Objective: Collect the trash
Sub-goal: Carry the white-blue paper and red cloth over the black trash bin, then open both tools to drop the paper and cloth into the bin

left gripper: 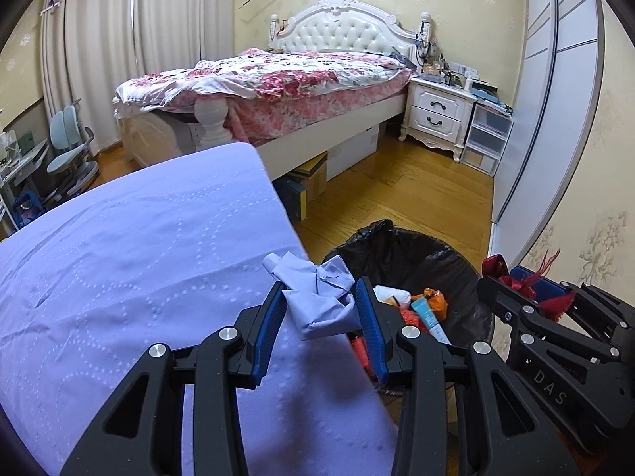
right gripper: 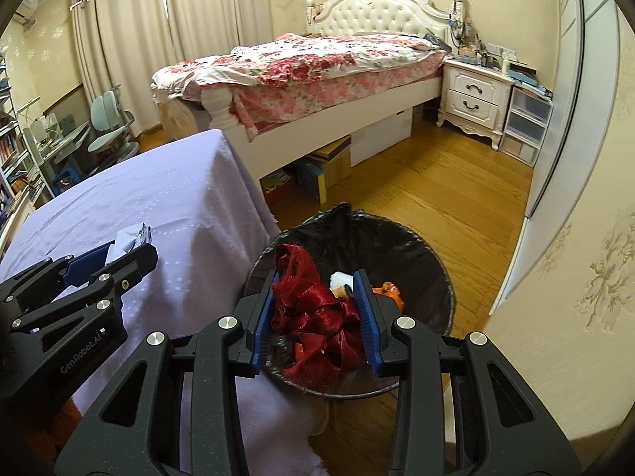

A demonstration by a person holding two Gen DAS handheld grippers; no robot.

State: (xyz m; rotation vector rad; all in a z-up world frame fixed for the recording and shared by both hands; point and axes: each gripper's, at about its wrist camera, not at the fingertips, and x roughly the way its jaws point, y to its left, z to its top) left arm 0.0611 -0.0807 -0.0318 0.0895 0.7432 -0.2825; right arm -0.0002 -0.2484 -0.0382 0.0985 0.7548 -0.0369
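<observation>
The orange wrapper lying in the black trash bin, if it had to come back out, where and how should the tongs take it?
Grip the orange wrapper by its crumpled upper edge, coming straight down through the trash bin's open top. It lies low inside, against the bin's right wall, beside a white scrap, so a sideways approach looks blocked by the rim.

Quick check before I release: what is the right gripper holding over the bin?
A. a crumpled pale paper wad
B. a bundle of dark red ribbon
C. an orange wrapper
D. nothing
B: in the right wrist view the right gripper is closed on a bundle of dark red ribbon above the black-lined trash bin; the pale paper wad sits in the left gripper.
</observation>
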